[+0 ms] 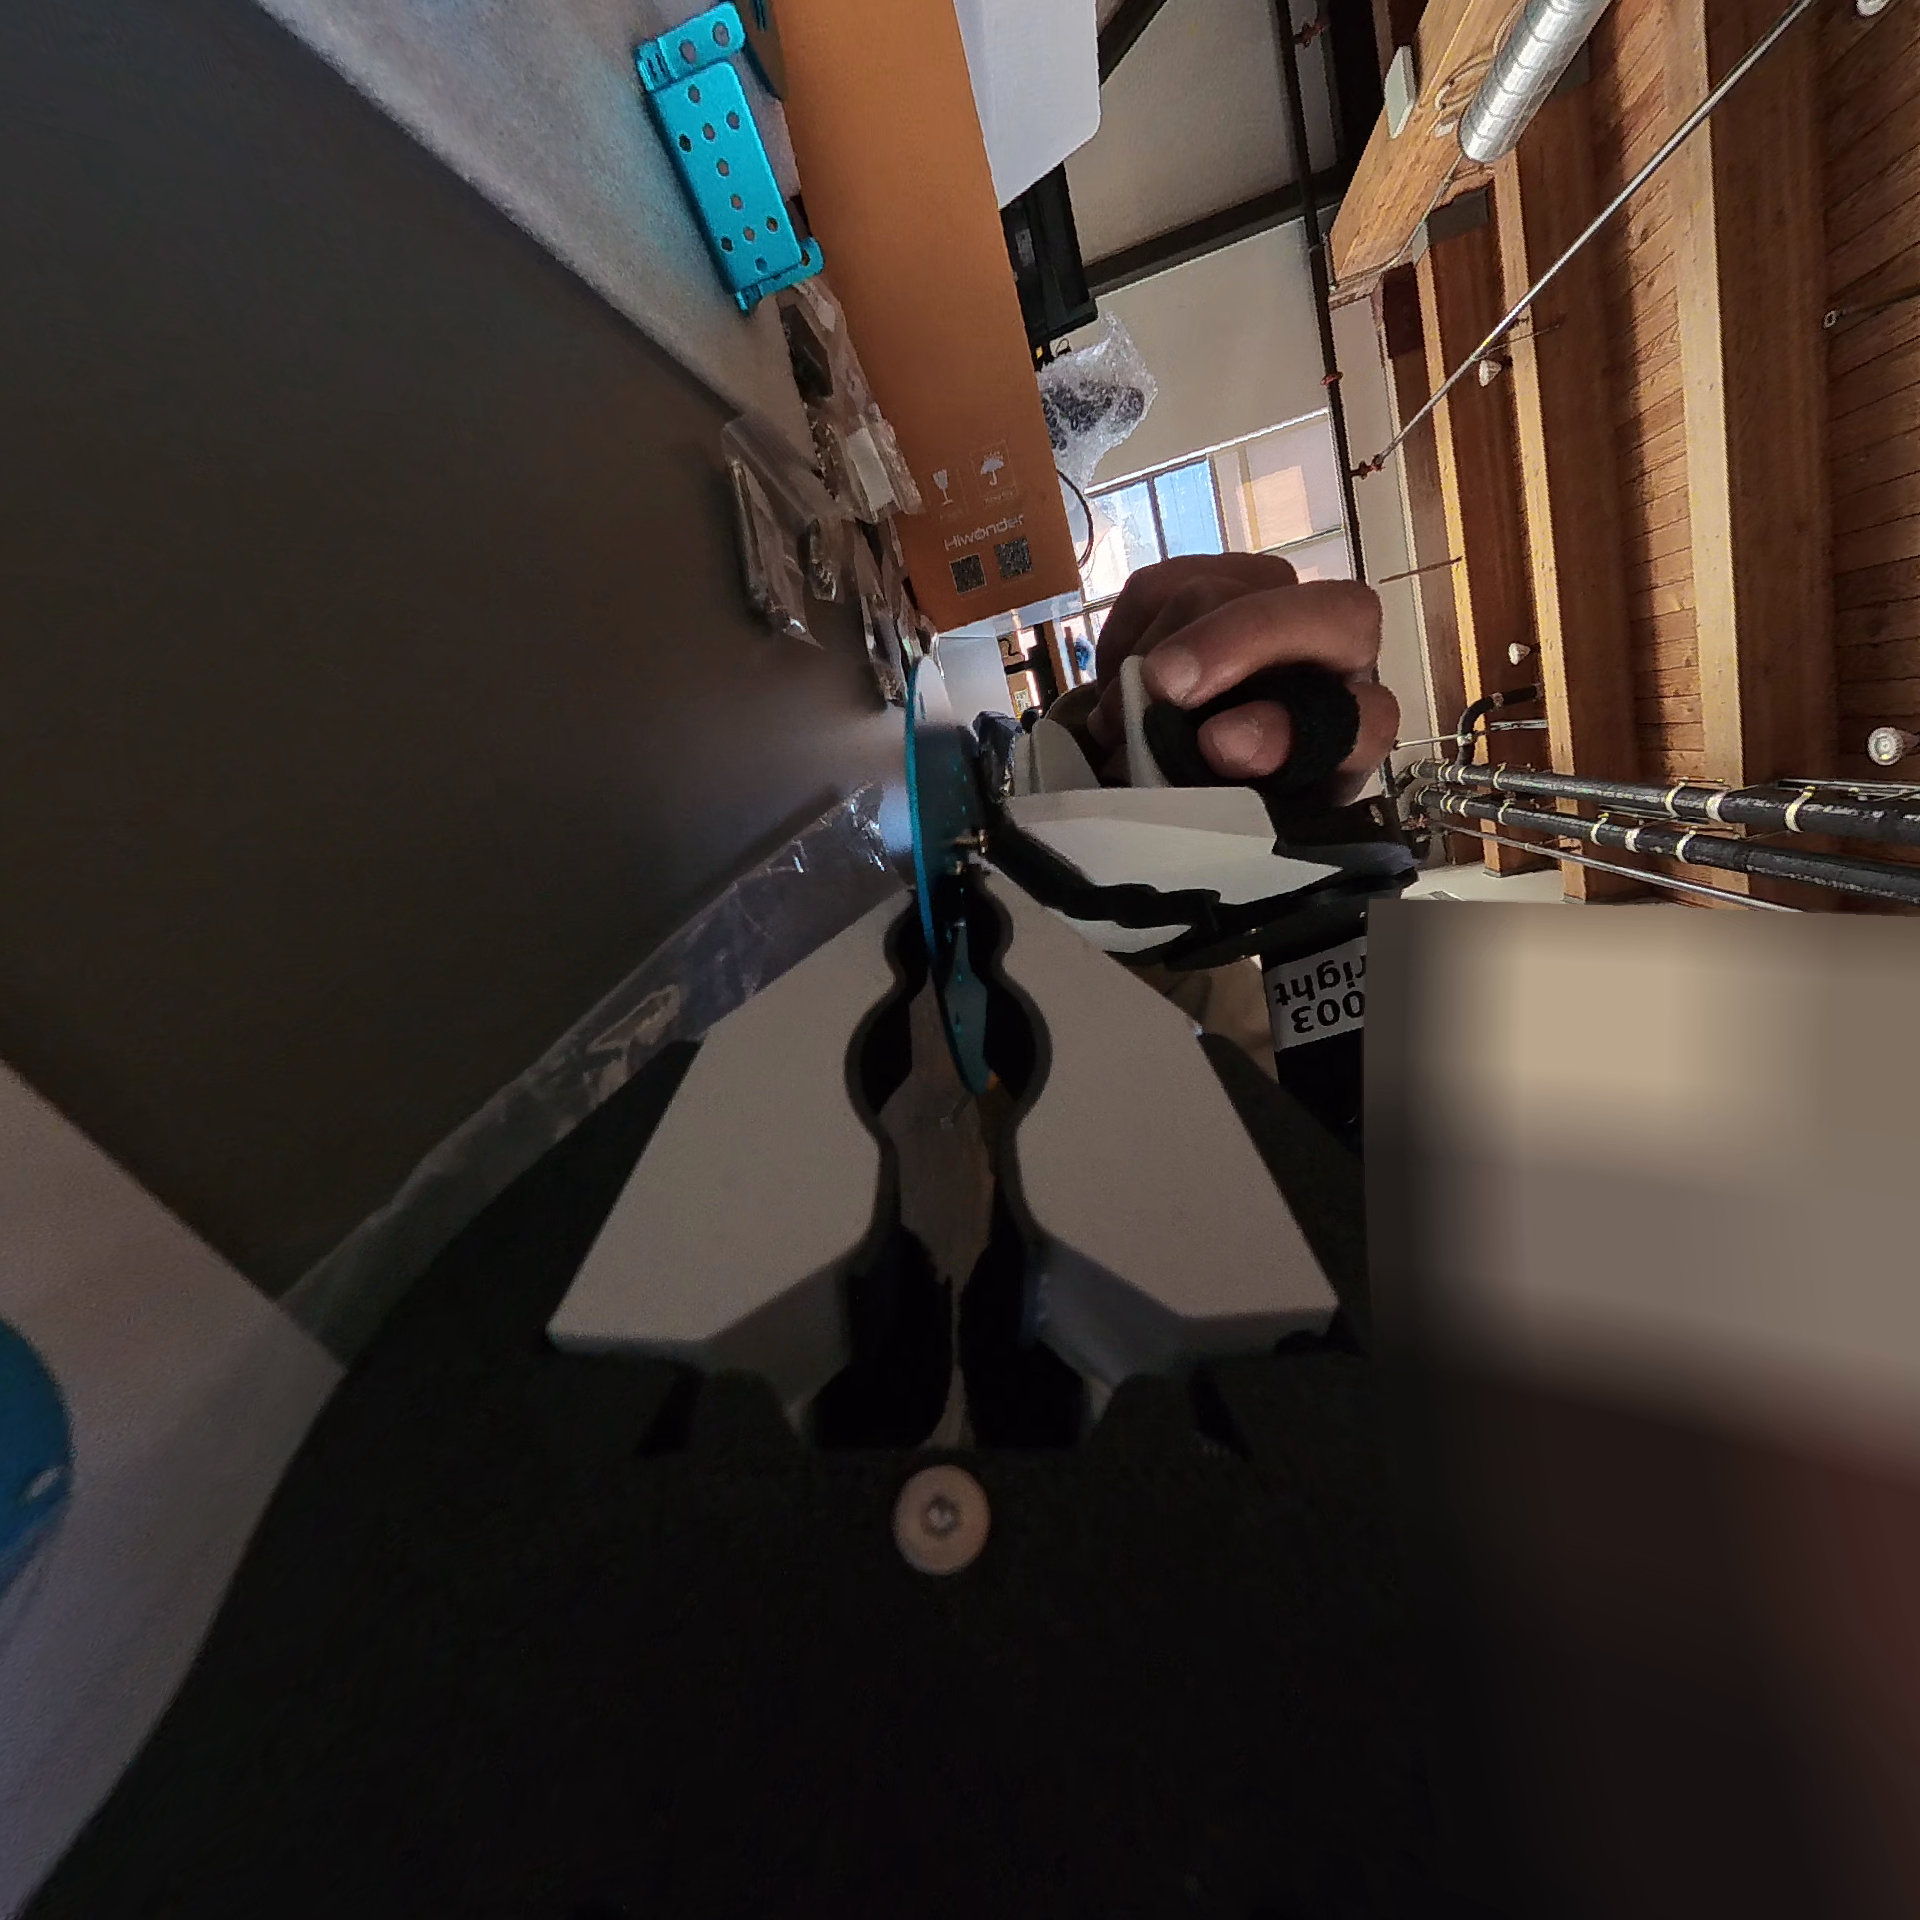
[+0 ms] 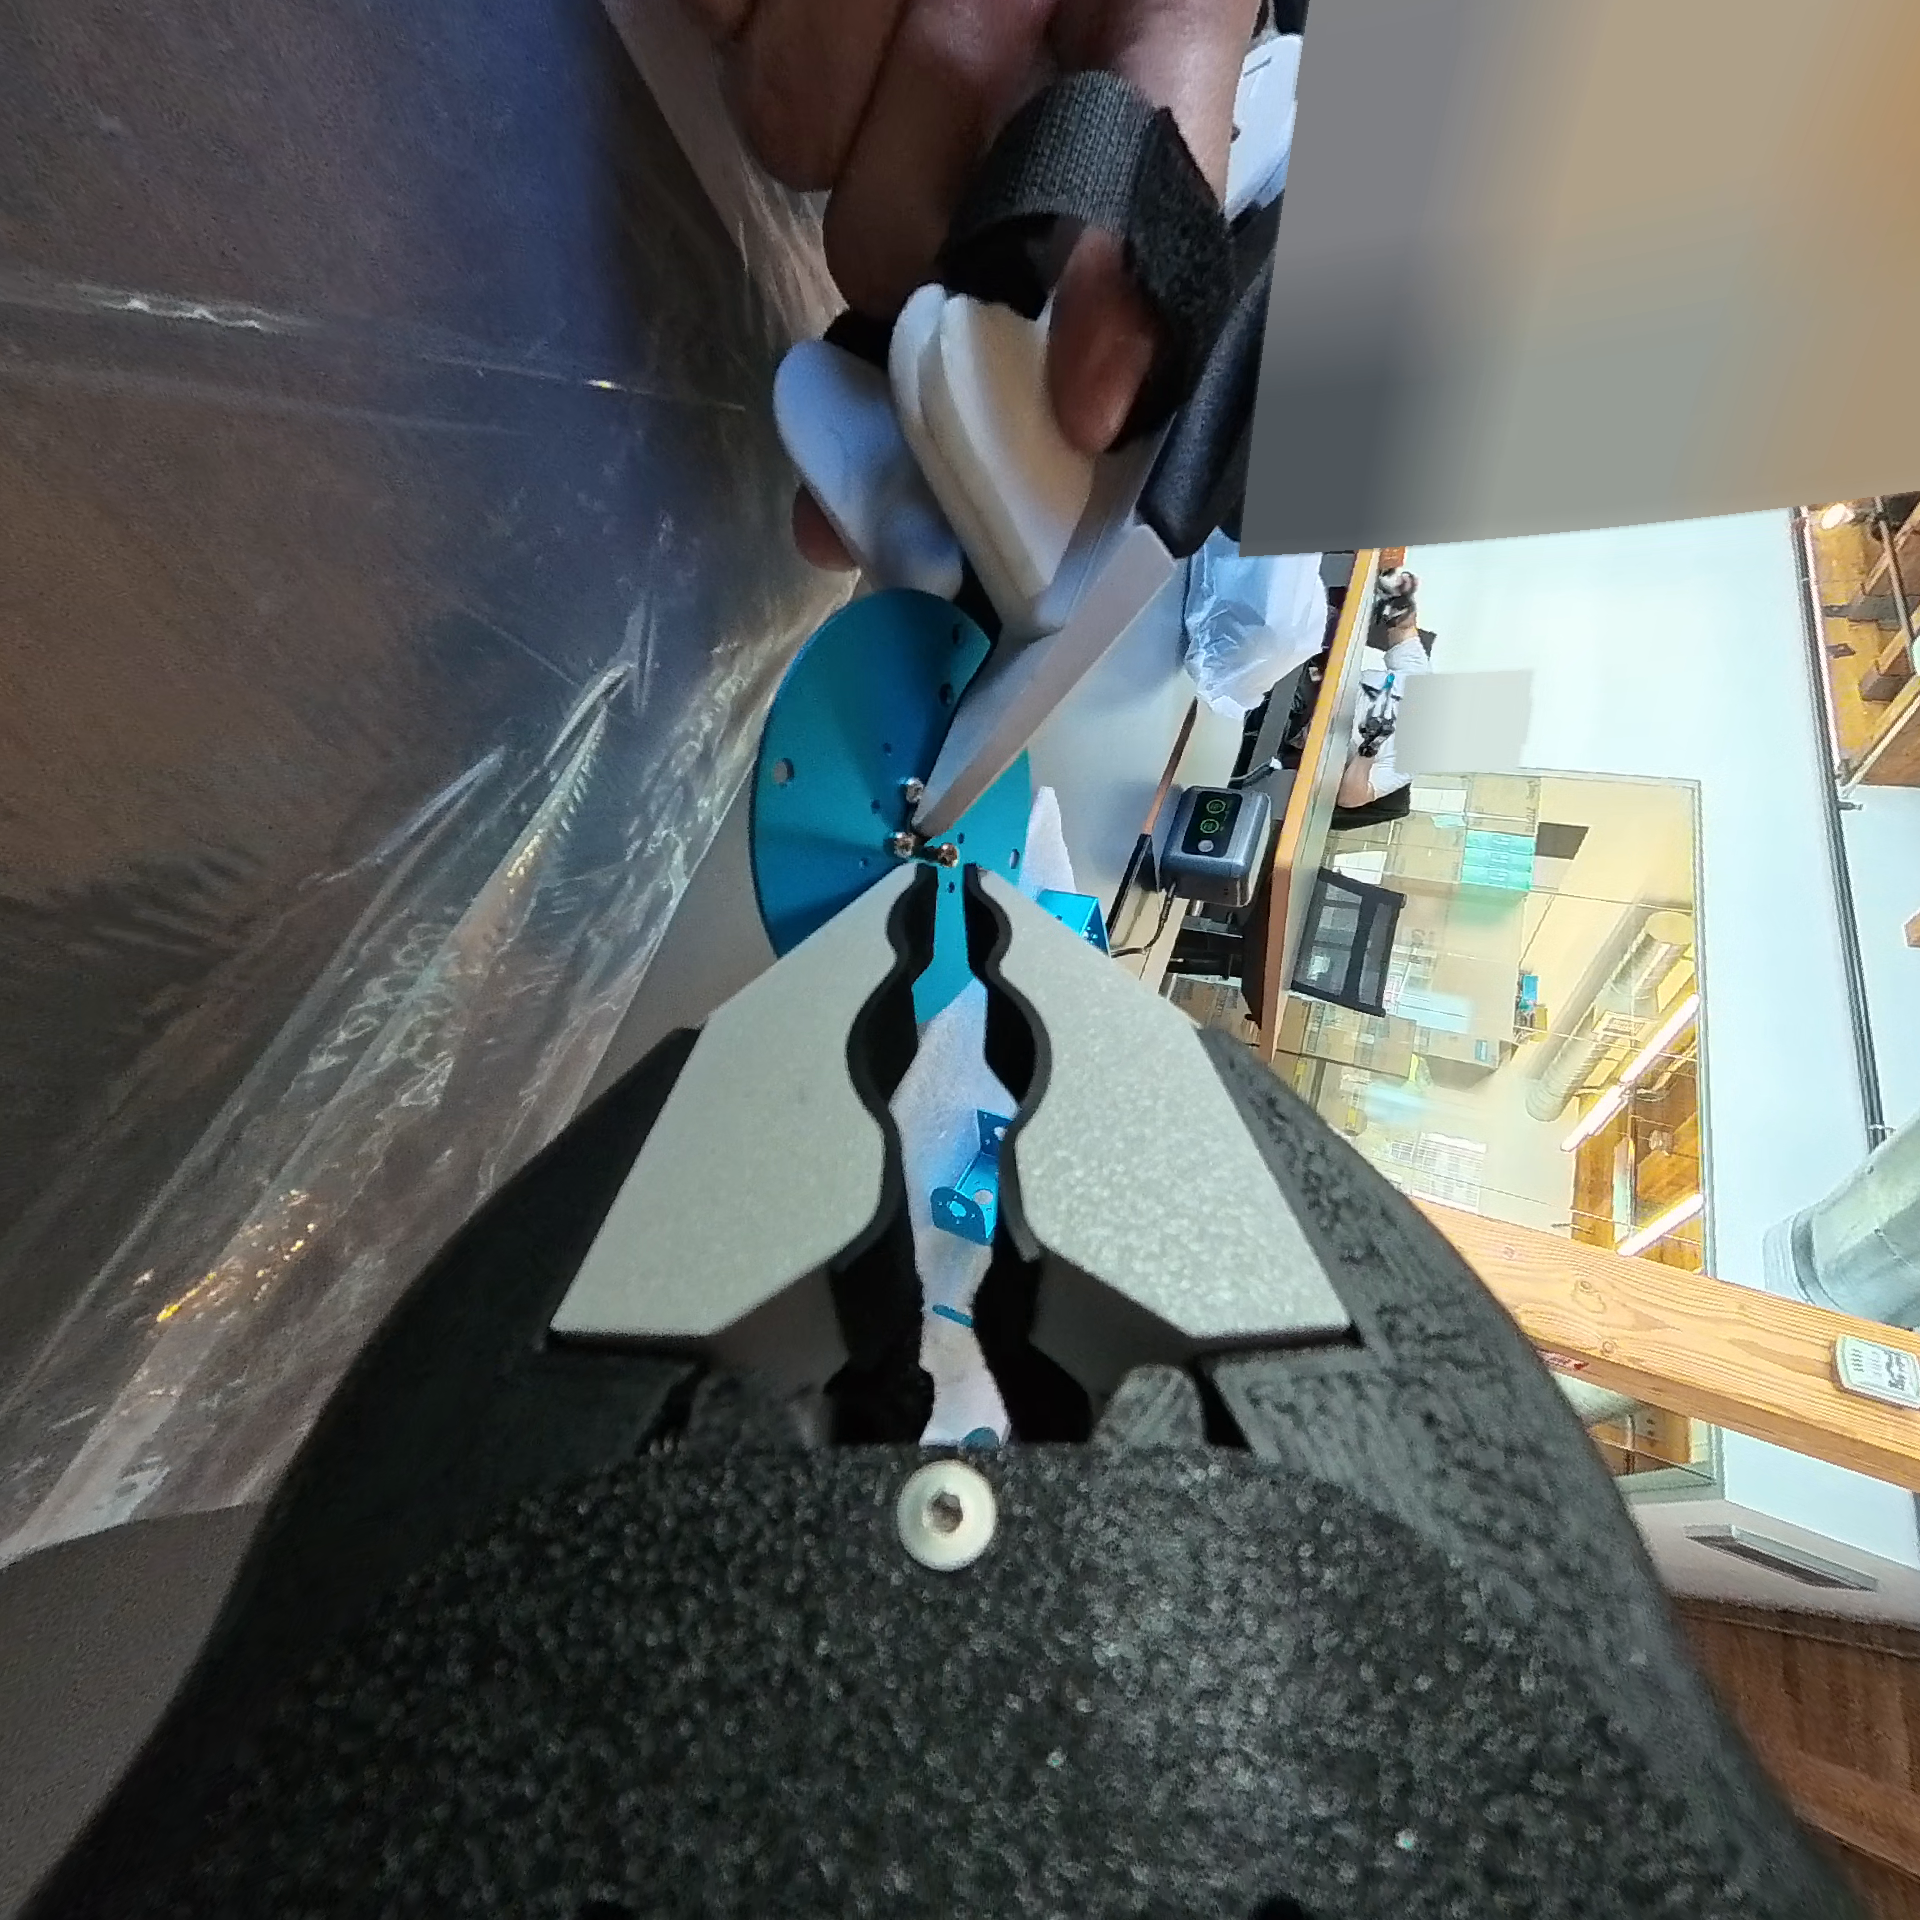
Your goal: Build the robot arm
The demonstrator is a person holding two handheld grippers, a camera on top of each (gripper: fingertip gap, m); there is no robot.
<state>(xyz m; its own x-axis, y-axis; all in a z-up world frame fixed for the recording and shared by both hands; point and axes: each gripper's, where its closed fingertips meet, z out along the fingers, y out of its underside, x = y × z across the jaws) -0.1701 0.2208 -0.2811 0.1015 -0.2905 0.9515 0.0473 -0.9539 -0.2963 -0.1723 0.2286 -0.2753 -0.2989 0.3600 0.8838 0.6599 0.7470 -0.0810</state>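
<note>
**Both grippers pinch one blue disc**

Left gripper [image 1: 951, 935] first: my fingers are drawn together on the thin edge of a round blue disc [image 1: 940, 883], which I see edge-on in the left wrist view, lifted off the table. To the left of it, on the grey table [image 1: 312, 623], lie a blue drilled bracket [image 1: 717, 156] and a scatter of small clear bags of parts [image 1: 800, 488], both well apart from the disc. An orange box [image 1: 914, 312] stands just beyond the bags. A sheet of clear plastic film [image 1: 623, 1039] runs along the table edge just beside my left finger. Right of the disc, a hand [image 1: 1236, 665] strapped into the other tool fills the view and hides what lies behind it.

Right gripper [image 2: 943, 883]: my fingers are closed on the lower rim of the same disc [image 2: 842, 769], seen face-on here. Small screws [image 2: 914, 831] sit near its centre, and the other tool's white fingertip [image 2: 977, 769] presses on the disc right beside them, covering its upper right part. Through the narrow gap between my fingers I glimpse a small blue bracket [image 2: 971, 1184] on white padding [image 2: 951, 1091] farther off. A wooden desk [image 2: 1662, 1351] stands at far right.
</note>
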